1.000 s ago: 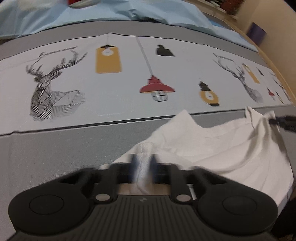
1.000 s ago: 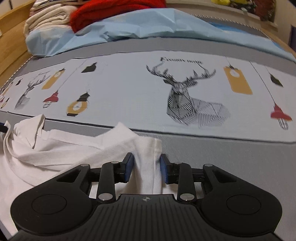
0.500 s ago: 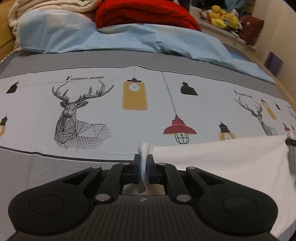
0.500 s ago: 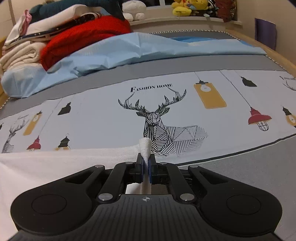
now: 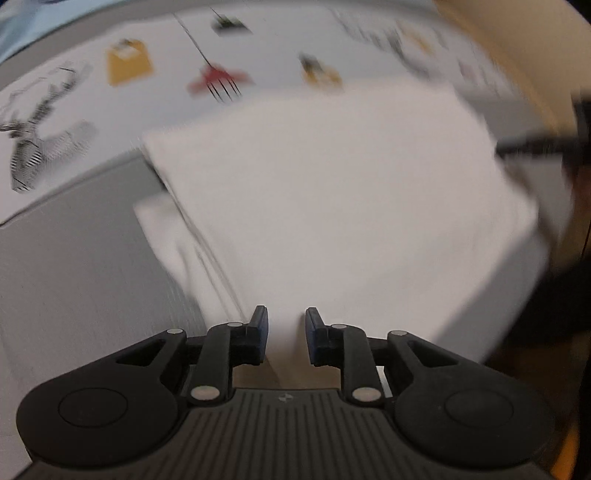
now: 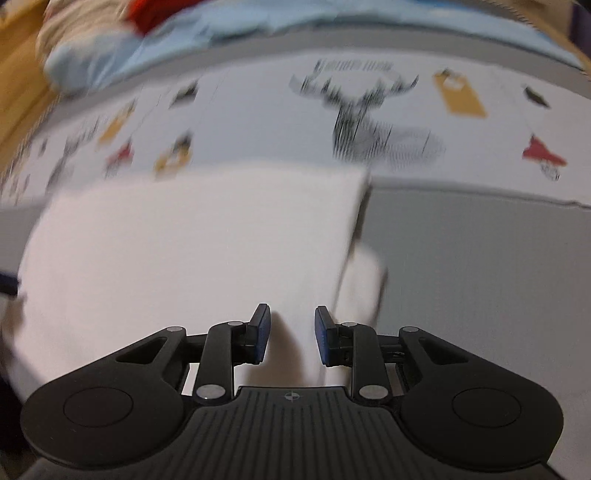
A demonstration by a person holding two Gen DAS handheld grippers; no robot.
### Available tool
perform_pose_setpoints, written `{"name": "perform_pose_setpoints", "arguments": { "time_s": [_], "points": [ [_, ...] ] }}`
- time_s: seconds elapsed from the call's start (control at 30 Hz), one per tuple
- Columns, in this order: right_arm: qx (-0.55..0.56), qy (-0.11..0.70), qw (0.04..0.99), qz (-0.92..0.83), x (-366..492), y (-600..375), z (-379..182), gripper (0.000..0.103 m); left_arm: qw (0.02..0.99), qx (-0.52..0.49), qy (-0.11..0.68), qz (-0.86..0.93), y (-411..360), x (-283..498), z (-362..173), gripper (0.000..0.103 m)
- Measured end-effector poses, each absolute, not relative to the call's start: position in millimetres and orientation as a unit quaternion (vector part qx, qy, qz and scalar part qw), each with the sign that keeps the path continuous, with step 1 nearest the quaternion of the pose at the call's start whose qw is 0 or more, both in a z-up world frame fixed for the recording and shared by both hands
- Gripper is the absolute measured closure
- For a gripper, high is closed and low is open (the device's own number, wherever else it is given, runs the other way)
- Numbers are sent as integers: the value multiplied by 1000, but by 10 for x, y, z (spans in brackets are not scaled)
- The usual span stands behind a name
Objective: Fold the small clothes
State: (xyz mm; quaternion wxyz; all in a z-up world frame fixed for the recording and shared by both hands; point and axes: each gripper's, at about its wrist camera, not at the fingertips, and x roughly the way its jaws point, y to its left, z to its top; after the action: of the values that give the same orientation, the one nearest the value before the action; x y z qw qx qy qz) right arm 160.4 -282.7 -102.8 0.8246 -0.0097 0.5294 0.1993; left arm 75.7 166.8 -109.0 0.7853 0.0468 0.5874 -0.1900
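Note:
A white garment (image 5: 332,206) lies spread flat on the bed, its near edge by the bed's front; it also shows in the right wrist view (image 6: 192,243). A short sleeve sticks out at each side (image 5: 162,229) (image 6: 364,280). My left gripper (image 5: 283,325) is open over the garment's near left part, its jaws apart with cloth showing between them. My right gripper (image 6: 291,325) is open over the near right part. Both views are blurred by motion. The right gripper's dark tip (image 5: 535,144) shows at the right edge of the left wrist view.
The bed has a grey band (image 6: 480,258) near me and a white sheet printed with deer and lamps (image 6: 369,122) beyond. A light blue quilt (image 6: 258,26), red and cream blankets lie at the back. A wooden bed frame (image 6: 22,74) runs at the left.
Both grippers held the garment's top corners stretched up half a second ago. Now both have opened and let go, and the garment lies flat on the bed; the cameras tilt down.

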Motion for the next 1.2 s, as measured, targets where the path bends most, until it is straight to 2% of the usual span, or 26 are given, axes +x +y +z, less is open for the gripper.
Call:
{"name": "perform_pose_setpoints", "arguments": {
  "time_s": [0.07, 0.2, 0.27, 0.33, 0.5, 0.6, 0.8, 1.0, 1.13, 1.2],
  "points": [
    [-39, 552, 807, 206, 1446, -2850, -1086, 72, 772, 65, 603, -193, 1660, 643, -1182, 82],
    [-49, 583, 784, 208, 1210, -2967, -1148, 71, 759, 71, 617, -194, 1708, 487, -1229, 102],
    [-44, 588, 780, 210, 1134, -3010, -1125, 72, 763, 70, 610, -201, 1718, 412, -1177, 103],
    [-46, 592, 775, 217, 1065, -3026, -1103, 89, 768, 63, 605, -202, 1741, 357, -1110, 103],
    [-34, 595, 776, 208, 1008, -3076, -1026, 96, 762, 76, 618, -178, 1777, 274, -1136, 103],
    [-75, 612, 764, 193, 978, -3017, -1096, 96, 753, 114, 626, -166, 1700, 215, -1168, 102],
    [-59, 549, 808, 203, 884, -3058, -759, 94, 797, 57, 566, -202, 1681, 167, -830, 102],
    [-160, 596, 756, 215, 781, -2866, -1180, 94, 725, 172, 646, -170, 1528, 128, -1358, 102],
    [-133, 579, 775, 215, 814, -2906, -1055, 93, 758, 137, 614, -172, 1606, 176, -1140, 101],
    [-112, 569, 788, 207, 854, -2973, -1003, 90, 777, 112, 595, -174, 1649, 203, -1018, 100]
  ]
}}
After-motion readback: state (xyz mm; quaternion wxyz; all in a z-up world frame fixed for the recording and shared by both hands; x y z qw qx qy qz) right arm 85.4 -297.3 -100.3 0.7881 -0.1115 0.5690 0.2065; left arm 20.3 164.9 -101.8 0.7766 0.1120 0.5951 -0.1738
